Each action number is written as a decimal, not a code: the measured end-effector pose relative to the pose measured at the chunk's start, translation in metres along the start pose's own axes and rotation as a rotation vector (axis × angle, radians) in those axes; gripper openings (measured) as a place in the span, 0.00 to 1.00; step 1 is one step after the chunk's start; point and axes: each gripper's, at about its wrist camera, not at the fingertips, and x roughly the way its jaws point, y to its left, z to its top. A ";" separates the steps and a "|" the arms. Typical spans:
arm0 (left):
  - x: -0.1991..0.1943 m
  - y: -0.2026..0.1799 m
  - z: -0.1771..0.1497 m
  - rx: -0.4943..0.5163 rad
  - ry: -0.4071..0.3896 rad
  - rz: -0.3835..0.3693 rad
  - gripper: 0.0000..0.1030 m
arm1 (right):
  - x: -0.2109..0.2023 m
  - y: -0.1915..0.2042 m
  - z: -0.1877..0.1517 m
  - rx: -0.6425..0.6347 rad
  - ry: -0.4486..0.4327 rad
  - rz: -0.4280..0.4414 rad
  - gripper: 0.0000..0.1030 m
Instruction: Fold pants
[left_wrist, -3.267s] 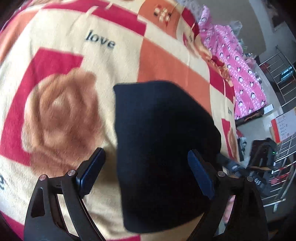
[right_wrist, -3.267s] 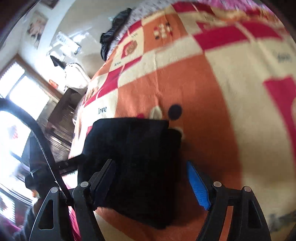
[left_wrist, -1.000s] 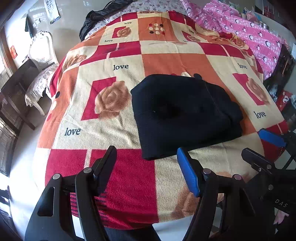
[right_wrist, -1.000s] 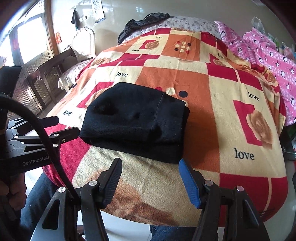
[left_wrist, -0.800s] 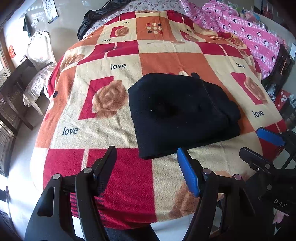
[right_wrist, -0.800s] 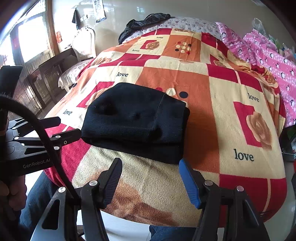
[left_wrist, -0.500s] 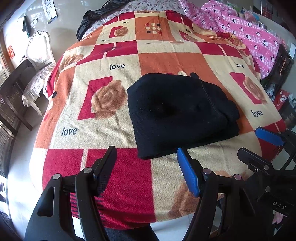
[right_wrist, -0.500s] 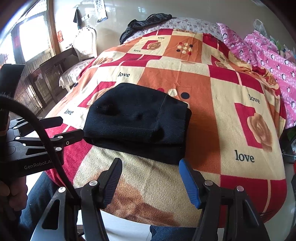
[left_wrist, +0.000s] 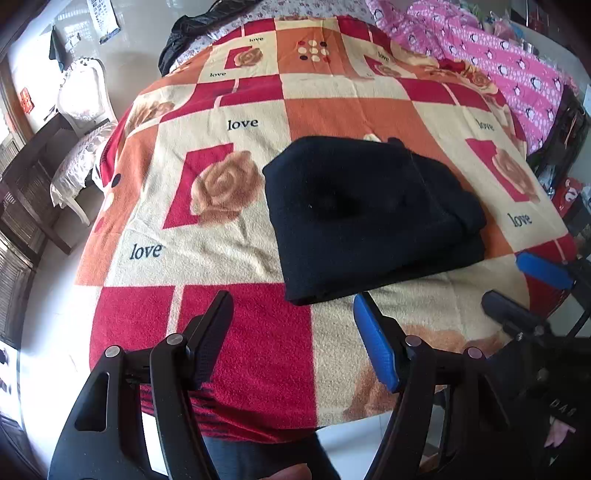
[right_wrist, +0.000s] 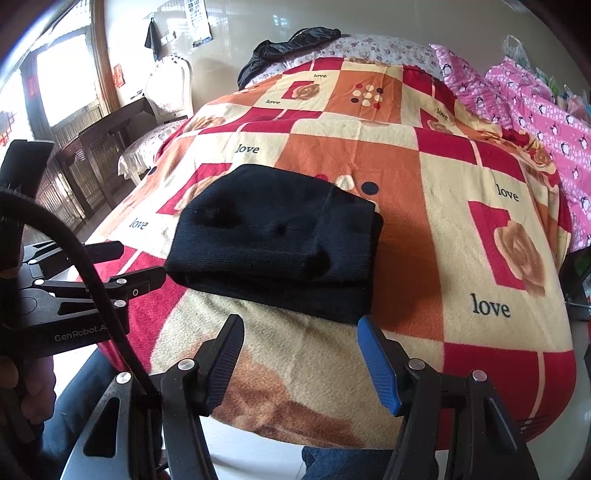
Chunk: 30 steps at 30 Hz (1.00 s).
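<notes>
Pants (left_wrist: 365, 214) folded into a black bundle near the bed's front edge.

Both grippers hover off that edge with fingers spread, holding nothing: left gripper (left_wrist: 291, 332) below the bundle's front-left corner, right gripper (right_wrist: 301, 354) facing its front-right corner. The bundle's long axis runs along the edge. Patchwork blanket (left_wrist: 229, 236) covers the bed; white chair (left_wrist: 83, 99) beyond.

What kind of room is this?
Most likely a bedroom at home: a bed under a red, orange and cream rose-patterned fleece blanket, pink penguin-print bedding beside it, and a white chair by the wall.
</notes>
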 end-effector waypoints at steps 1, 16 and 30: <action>0.001 0.001 0.001 -0.005 0.002 -0.001 0.67 | 0.000 0.002 0.000 -0.005 0.000 0.001 0.60; 0.020 -0.002 -0.001 -0.019 0.027 -0.045 0.82 | 0.005 -0.001 -0.006 -0.008 0.004 -0.005 0.60; 0.022 -0.002 -0.001 -0.021 0.040 -0.034 0.82 | 0.013 0.000 -0.005 -0.008 0.000 0.006 0.60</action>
